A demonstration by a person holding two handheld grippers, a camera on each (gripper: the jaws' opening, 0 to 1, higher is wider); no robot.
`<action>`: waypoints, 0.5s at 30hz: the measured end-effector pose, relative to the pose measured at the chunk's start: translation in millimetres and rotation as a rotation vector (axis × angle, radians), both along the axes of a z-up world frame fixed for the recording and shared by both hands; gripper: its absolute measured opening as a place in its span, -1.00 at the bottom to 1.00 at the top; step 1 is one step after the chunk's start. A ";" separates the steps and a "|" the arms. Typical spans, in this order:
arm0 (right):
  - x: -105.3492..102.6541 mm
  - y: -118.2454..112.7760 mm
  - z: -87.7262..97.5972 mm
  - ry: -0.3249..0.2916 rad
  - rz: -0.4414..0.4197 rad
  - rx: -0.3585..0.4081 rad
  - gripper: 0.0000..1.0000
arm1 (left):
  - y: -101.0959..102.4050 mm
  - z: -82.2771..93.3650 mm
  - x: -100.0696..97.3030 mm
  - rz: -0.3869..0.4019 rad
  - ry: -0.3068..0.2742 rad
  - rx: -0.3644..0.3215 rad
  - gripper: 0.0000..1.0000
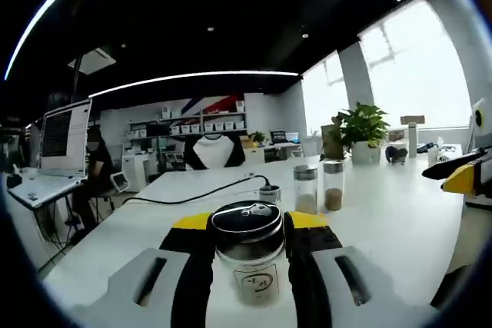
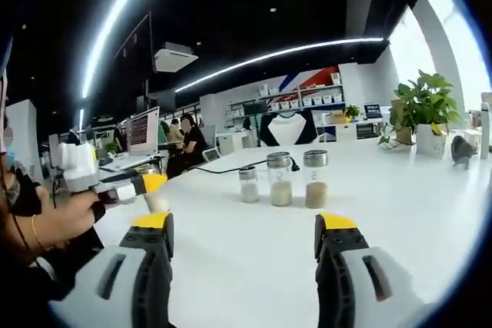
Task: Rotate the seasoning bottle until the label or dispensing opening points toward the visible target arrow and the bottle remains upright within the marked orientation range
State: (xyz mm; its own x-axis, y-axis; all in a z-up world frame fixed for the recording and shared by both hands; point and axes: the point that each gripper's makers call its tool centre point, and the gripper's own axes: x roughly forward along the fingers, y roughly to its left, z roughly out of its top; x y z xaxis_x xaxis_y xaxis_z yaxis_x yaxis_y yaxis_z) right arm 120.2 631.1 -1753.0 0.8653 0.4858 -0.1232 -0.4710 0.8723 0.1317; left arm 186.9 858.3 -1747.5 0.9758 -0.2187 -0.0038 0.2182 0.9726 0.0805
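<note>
Seasoning bottle [image 1: 249, 255] stands upright between my left gripper [image 1: 250, 266] jaws, closed on its glass sides so I can turn it on the white worktop [image 1: 384, 213], while my right gripper [image 2: 244, 247] waits wide and empty near three other jars [image 2: 280, 180].

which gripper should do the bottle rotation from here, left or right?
Left. The left gripper already has its jaws closed around the seasoning bottle, which stands upright on the white table. The right gripper is open with nothing between its jaws, and the other three bottles sit well ahead of it.
</note>
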 end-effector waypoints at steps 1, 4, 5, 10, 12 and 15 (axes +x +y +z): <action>0.3 -4.0 -1.5 0.006 -0.005 -0.002 0.54 | 3.8 -3.6 3.8 0.013 0.003 0.014 -0.25; 2.9 -15.8 -2.8 0.016 -0.041 0.023 0.62 | 11.6 -13.0 13.6 0.035 0.007 0.026 -0.25; 3.4 -18.3 -3.0 0.020 -0.051 0.028 0.62 | 14.2 -15.3 16.1 0.040 0.010 0.015 -0.25; 0.7 -22.9 6.1 0.013 -0.065 0.027 0.63 | 20.9 -31.4 28.2 0.053 0.036 0.019 -0.25; 1.0 -22.5 7.2 0.017 -0.061 0.018 0.63 | 21.8 -35.7 30.9 0.057 0.043 0.016 -0.25; 2.0 -21.5 8.7 0.012 -0.057 0.008 0.62 | 20.8 -43.9 33.7 0.079 0.036 0.039 -0.25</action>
State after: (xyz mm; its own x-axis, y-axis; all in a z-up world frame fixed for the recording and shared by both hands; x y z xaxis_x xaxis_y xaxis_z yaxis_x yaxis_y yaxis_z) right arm 122.2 609.6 -1744.3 0.8902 0.4364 -0.1306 -0.4185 0.8967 0.1439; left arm 220.6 879.1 -1791.4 0.9890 -0.1403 -0.0460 0.1447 0.9831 0.1118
